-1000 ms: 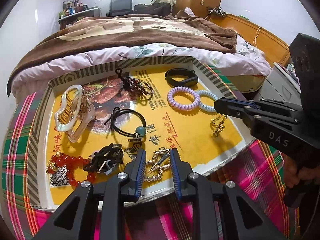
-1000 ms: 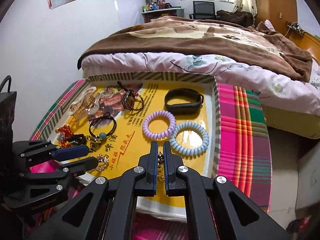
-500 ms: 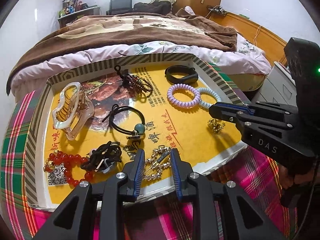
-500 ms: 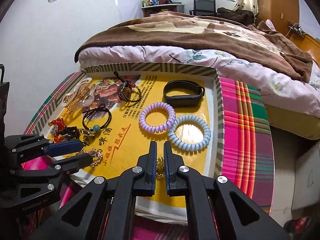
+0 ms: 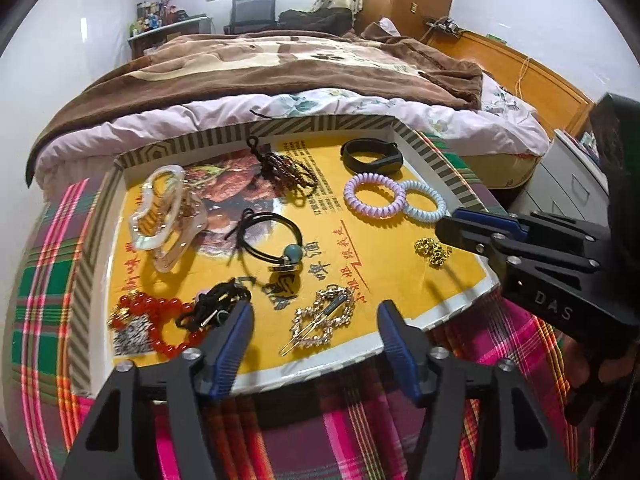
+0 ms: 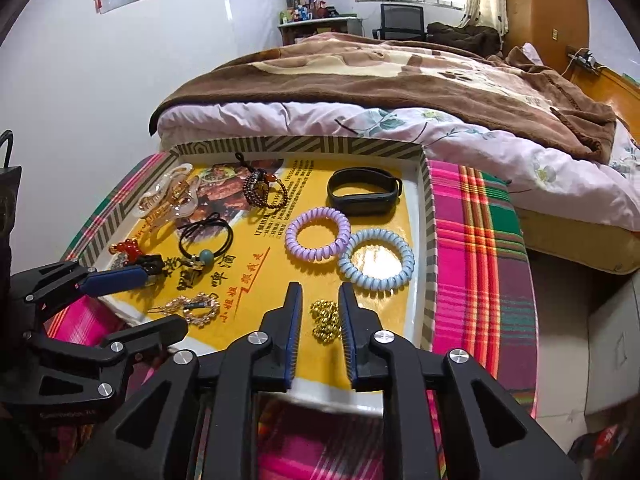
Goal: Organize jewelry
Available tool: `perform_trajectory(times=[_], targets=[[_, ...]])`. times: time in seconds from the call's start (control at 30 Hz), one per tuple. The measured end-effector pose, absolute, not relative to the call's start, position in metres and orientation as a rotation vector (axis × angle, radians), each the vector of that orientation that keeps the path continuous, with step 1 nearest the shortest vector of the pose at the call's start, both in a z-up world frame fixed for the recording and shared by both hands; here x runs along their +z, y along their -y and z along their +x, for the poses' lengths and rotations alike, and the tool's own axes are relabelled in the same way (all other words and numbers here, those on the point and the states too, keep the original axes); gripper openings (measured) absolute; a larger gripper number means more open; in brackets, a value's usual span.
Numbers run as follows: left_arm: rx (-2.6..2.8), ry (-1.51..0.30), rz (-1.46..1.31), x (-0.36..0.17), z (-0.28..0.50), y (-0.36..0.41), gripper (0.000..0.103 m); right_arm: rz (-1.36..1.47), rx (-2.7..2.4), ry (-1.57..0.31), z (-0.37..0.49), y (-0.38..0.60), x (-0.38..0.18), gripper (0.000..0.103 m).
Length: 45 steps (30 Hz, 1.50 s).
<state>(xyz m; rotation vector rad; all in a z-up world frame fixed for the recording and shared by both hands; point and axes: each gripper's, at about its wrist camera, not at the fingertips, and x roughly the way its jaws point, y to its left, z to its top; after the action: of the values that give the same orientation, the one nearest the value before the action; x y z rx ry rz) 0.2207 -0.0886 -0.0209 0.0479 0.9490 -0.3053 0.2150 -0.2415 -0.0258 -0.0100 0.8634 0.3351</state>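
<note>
Every piece lay spread in the tray (image 5: 436, 168); the left gripper (image 5: 314, 326) was opening over the rhinestone clip (image 5: 322, 316), the right gripper (image 6: 320, 316) opening around the gold chain (image 6: 325, 320); little looked left.

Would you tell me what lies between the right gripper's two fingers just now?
The gold bead chain lies on the yellow tray between the opening jaws of the right gripper, with neither pad touching it; the right wrist view shows this.

red bead bracelet (image 6: 127, 249) half hidden behind left gripper (image 6: 132, 300) finger (right wrist view); tray print unreadable.
</note>
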Motion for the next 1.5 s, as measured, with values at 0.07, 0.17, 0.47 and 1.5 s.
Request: perform_trajectory(times=[0.07,0.17,0.47,1.5], targets=[[-0.292,-0.941,0.040,-0.017,0.216,0.085,0.067,-0.005,0.329,-0.847,0.208,0.241,-0.022,0.049],[-0.253,-0.928,0.033,-0.012,0.208,0.080,0.068,0.005,0.319,-0.831,0.199,0.240,-0.017,0.050],[-0.182,-0.882,0.048,-0.003,0.176,0.070,0.069,0.028,0.240,-0.787,0.163,0.239,-0.006,0.050],[-0.070,-0.782,0.043,0.022,0.094,0.045,0.079,0.016,0.168,-0.706,0.074,0.211,0.008,0.050]])
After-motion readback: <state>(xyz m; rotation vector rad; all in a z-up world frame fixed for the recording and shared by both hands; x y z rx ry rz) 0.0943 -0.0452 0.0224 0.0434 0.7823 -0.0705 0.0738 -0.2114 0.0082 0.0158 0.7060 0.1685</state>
